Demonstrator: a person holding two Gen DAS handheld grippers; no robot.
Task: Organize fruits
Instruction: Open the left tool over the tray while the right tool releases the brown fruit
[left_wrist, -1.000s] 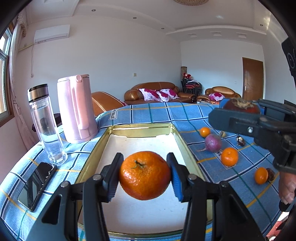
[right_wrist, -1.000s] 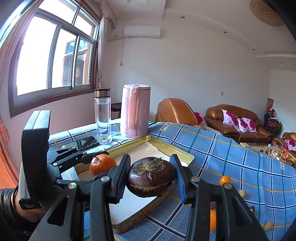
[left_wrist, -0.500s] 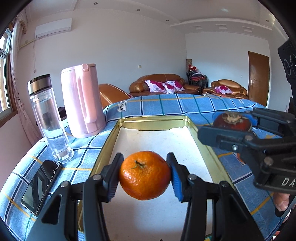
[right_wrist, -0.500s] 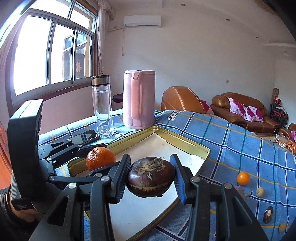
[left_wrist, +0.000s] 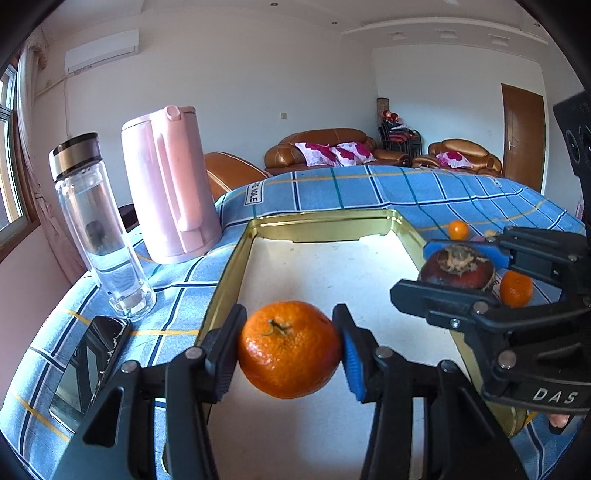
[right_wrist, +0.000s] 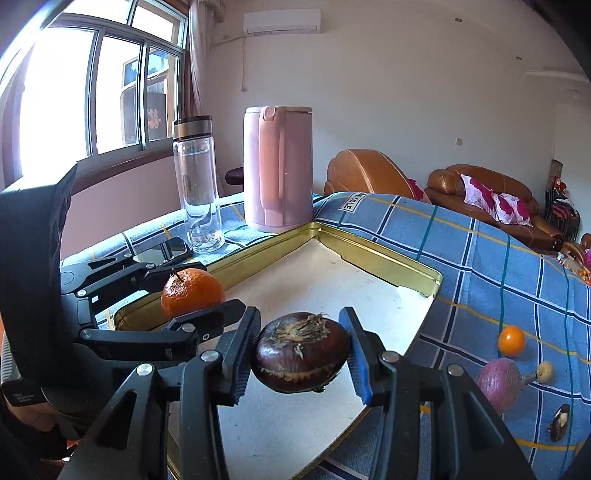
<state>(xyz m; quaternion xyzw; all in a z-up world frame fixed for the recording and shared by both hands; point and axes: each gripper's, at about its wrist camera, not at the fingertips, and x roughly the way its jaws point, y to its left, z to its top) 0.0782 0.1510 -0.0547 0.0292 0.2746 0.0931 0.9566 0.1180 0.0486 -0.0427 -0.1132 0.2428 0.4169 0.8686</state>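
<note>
The left gripper (left_wrist: 289, 349) tilts downward, its two pads clamped on either side of an orange mandarin (left_wrist: 289, 349). Just to its right, the right gripper (right_wrist: 301, 352) angles down the same way, pads pressed against a dark brown water chestnut (right_wrist: 301, 352). The two grippers sit side by side, close but not touching.

Both fruits carried in over the tray

We have brought the left gripper (left_wrist: 290, 349) with its orange (left_wrist: 289, 349) forward and down, from the tray's (left_wrist: 321, 221) near edge to well over its white floor. We have also swung the right gripper (right_wrist: 301, 352) and its chestnut (right_wrist: 301, 352) in from over the cloth (right_wrist: 480, 258) beyond the tray's right edge, so it now hangs lower, just inside that edge and close beside the left one.
</note>
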